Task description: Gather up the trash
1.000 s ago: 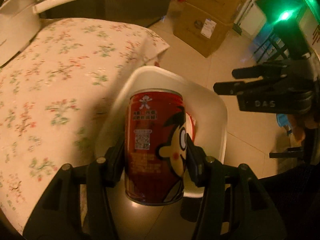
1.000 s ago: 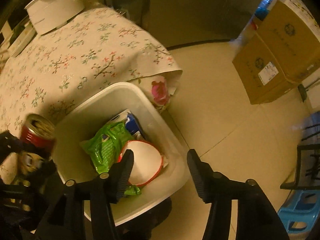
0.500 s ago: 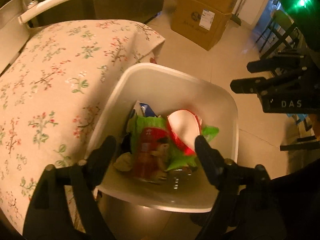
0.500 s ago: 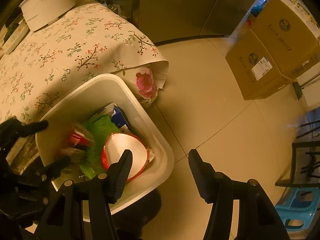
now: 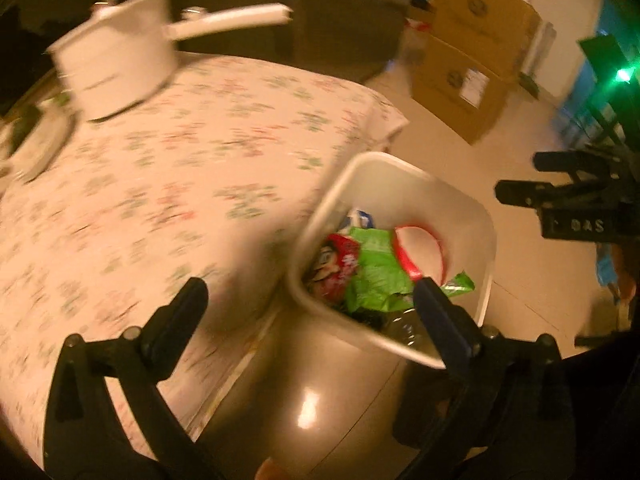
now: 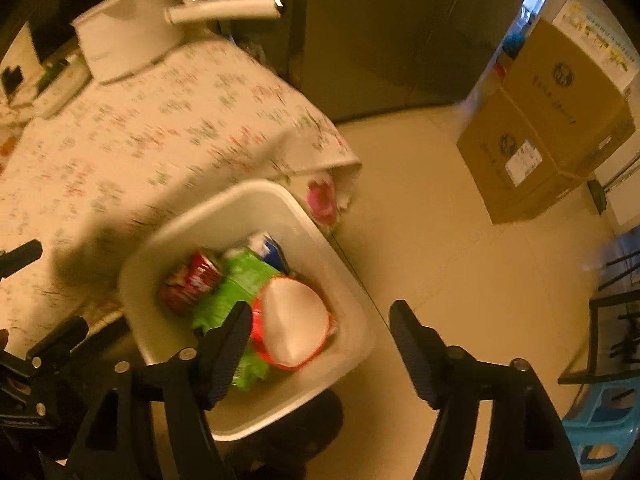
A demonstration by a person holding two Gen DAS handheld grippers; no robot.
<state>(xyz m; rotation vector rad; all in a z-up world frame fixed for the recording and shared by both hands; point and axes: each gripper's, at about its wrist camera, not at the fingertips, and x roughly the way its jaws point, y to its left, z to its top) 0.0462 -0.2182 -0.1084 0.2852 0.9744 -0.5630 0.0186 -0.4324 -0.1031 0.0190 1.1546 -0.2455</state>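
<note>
Left wrist view: the left hand-held gripper (image 5: 308, 300) no longer holds the red can (image 5: 334, 266). A second ago the can sat pinched between its fingers above the white bin (image 5: 486, 240); now the jaws are opening, spread wide with nothing between them. The can lies inside the bin, centre right of the frame, against the green wrapper (image 5: 376, 276) and the red-rimmed lid (image 5: 420, 250). The floral desk (image 5: 160, 200) fills the left of the frame; only the white pot (image 5: 116, 68) and blurred items at its far left edge remain on it.

Right wrist view: the right hand-held gripper (image 6: 320, 336) is also opening and empty, lower centre, above the bin's near rim. The can (image 6: 192, 282) rests at the bin's left side.

Judgement: this deposit is complete; both grippers are free for further trash.
</note>
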